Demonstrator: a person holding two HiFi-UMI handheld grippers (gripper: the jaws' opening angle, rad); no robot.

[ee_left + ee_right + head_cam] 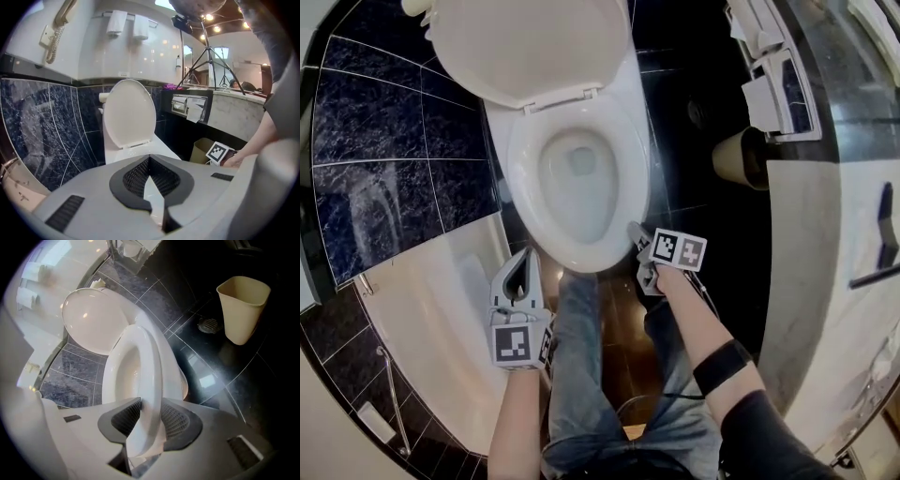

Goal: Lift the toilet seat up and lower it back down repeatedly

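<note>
The white toilet has its lid (530,42) raised against the tank, and the seat (628,169) lies low over the bowl. My right gripper (636,234) is at the seat's front right edge. In the right gripper view the seat (150,362) runs between the jaws of that gripper (147,404), and both pads press on it. My left gripper (525,255) hangs by the bowl's front left, apart from the seat. Its tips (149,158) meet with nothing held. The lid (129,110) stands upright ahead of it.
A beige bin (741,155) stands on the dark floor to the toilet's right, near a floor drain (208,325). A paper holder (778,94) hangs on the right counter wall. A white ledge with a rail (431,319) lies left. The person's legs (581,375) stand before the bowl.
</note>
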